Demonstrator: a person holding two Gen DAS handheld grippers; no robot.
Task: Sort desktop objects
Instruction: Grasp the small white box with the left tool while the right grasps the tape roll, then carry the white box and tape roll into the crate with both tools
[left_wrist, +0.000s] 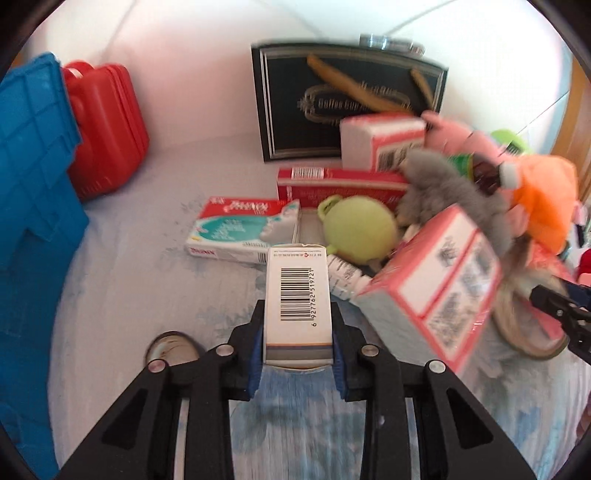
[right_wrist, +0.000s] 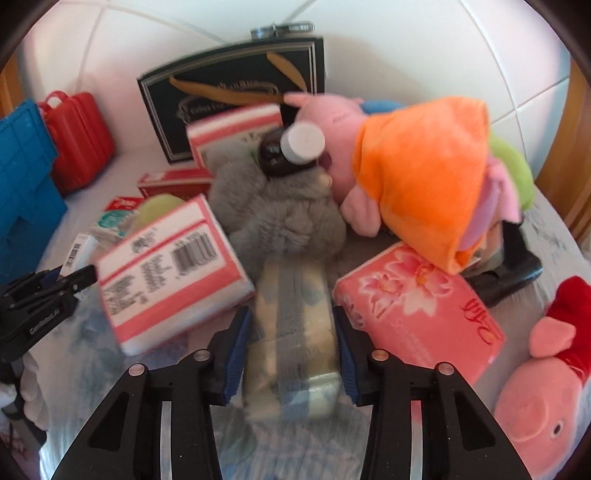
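left jaws hold a carton, right jaws straddle a pale pack

the left gripper (left_wrist: 298, 332) has its jaws clamped on the sides of a small white carton (left_wrist: 297, 295), barcode face up. the carton's long axis runs straight out along the fingers toward 12 o'clock, its far end reaching over the table (left_wrist: 122, 266) toward the toothpaste box (left_wrist: 240, 230). the blue crate (left_wrist: 33, 192) stands at 9 o'clock and the red case (left_wrist: 107, 129) at 10 to 11 o'clock, both well apart from the carton, so any drop there would mean a swing to the left; the left hand is the nearer one.

the right gripper (right_wrist: 291, 350) points into the pile at 12 o'clock. a pale, blurred pack (right_wrist: 295, 332) lies between its jaws, long axis along the fingers. the pads sit just beside its sides, but motion blur hides whether they press it, so i cannot tell whether they grip. a pink tissue pack (right_wrist: 417, 310) lies at 2 o'clock, a tilted striped pack (right_wrist: 170, 273) at 10 o'clock, and the grey plush (right_wrist: 280, 214) lies ahead.
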